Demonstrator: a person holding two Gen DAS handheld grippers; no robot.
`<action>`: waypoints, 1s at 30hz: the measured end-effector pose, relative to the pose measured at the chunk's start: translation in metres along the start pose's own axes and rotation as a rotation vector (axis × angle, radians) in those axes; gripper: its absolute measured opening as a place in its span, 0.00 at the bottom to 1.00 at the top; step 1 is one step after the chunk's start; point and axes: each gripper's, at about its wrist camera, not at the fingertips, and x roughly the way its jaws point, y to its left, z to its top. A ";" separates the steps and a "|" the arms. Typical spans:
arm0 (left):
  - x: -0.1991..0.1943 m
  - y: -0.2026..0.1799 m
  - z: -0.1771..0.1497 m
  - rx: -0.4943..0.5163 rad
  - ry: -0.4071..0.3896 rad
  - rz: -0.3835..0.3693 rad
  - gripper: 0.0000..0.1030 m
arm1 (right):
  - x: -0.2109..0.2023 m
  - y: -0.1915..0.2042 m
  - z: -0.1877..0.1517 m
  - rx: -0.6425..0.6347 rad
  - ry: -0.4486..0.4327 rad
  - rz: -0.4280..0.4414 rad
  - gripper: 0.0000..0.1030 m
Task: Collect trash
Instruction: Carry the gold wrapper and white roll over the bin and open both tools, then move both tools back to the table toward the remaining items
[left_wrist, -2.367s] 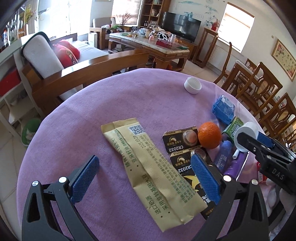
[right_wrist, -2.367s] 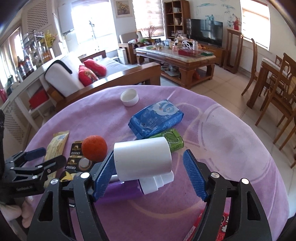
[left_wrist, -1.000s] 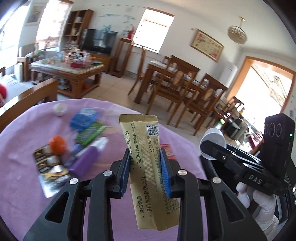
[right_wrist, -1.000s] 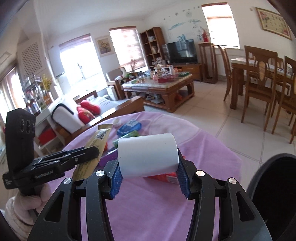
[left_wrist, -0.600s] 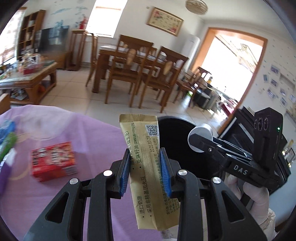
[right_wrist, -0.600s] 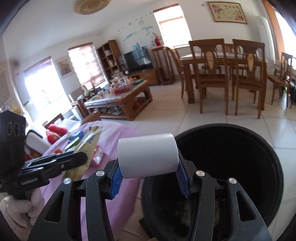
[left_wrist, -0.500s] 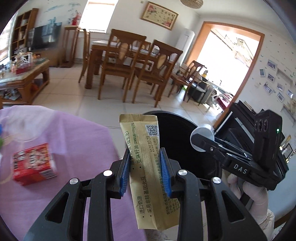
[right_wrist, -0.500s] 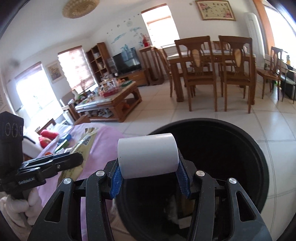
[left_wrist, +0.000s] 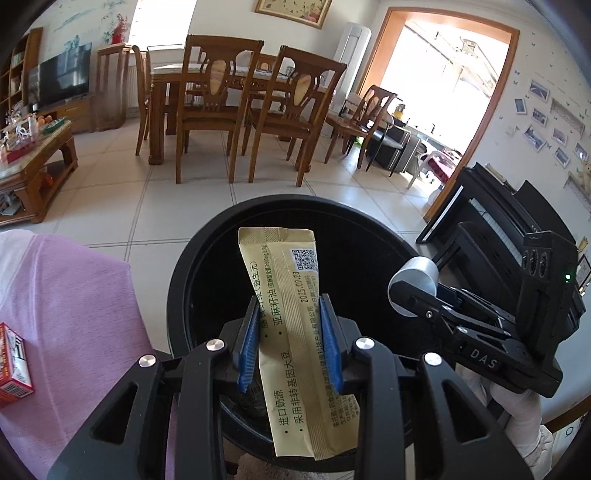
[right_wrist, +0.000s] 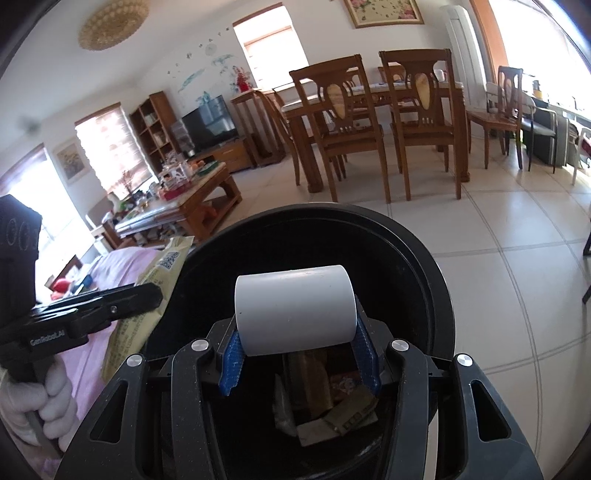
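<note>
Left hand-held gripper (left_wrist: 288, 334): clamped on the sachet (left_wrist: 295, 332), blue pads pressing both long edges near its middle, over the bin (left_wrist: 177, 295).
Right hand-held gripper (right_wrist: 297, 356): closed on the roll (right_wrist: 295, 308), one pad against each flat end, above the bin mouth.
Sachet: tan, flat, printed; long axis runs away from the holder, far end raised and leaning slightly left.
Sachet handling: looks light, thin and floppy; a pinch across the width suits it, though it may flutter or cling on release.
Roll: white, smooth cylinder; long axis lies crosswise, from pad to pad, roughly level.
Roll handling: seems light and stiff, slick on the curved face, so the end-to-end hold is the safer one; likely to drop straight.
Bin: black, round, open, on the floor beside the desk (left_wrist: 74, 295); wrappers already at the bottom.
Desk: pink cloth, a red box (left_wrist: 11, 363) near its edge.
</note>
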 end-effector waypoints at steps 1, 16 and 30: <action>0.002 -0.004 -0.001 0.002 0.005 0.003 0.30 | 0.001 0.000 -0.001 -0.006 0.001 -0.003 0.49; 0.019 -0.018 -0.001 0.050 0.039 0.037 0.32 | 0.011 0.018 0.005 -0.024 0.009 -0.023 0.49; 0.006 -0.021 -0.003 0.085 0.002 0.070 0.61 | 0.007 0.019 0.002 -0.015 -0.004 -0.027 0.49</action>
